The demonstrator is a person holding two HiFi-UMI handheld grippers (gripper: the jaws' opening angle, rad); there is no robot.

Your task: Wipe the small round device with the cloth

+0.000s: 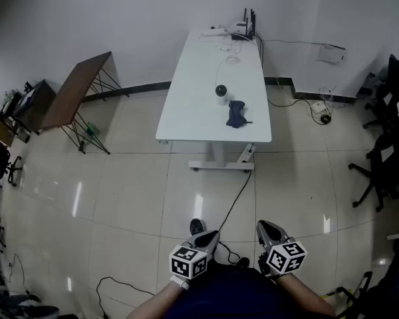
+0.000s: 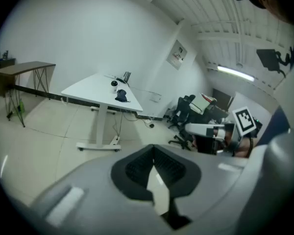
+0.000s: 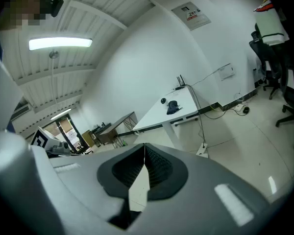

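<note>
Small round device (image 1: 221, 92) and cloth (image 1: 237, 113) are both far from the person, on a white counter (image 1: 206, 65) that stands well ahead across the tiled floor (image 1: 120, 191). The counter is long and narrow, and its short near edge faces the person, so its long axis runs straight away from the claws.

Both claws are held low and close to the body. The left claw (image 1: 209, 234) is closed with nothing between its jaws, and the right claw (image 1: 266, 228) is closed and empty in the same way. Each gripper view shows the two pads meeting in one line.

The cloth is a dark crumpled heap in the near half of the counter, between the device and the near right corner. Its longer side seems to go from the far edge toward the near edge. The device stands just beside it, a little further from the near edge and a little more to the left, about in the middle of the counter's width.

Seen from the head, the cloth lies almost midway between the two claws, so I judge that neither arm is really nearer. The first need is to walk forward to the near edge. A black cable (image 1: 236, 198) runs on the floor along this way and could catch a foot.
</note>
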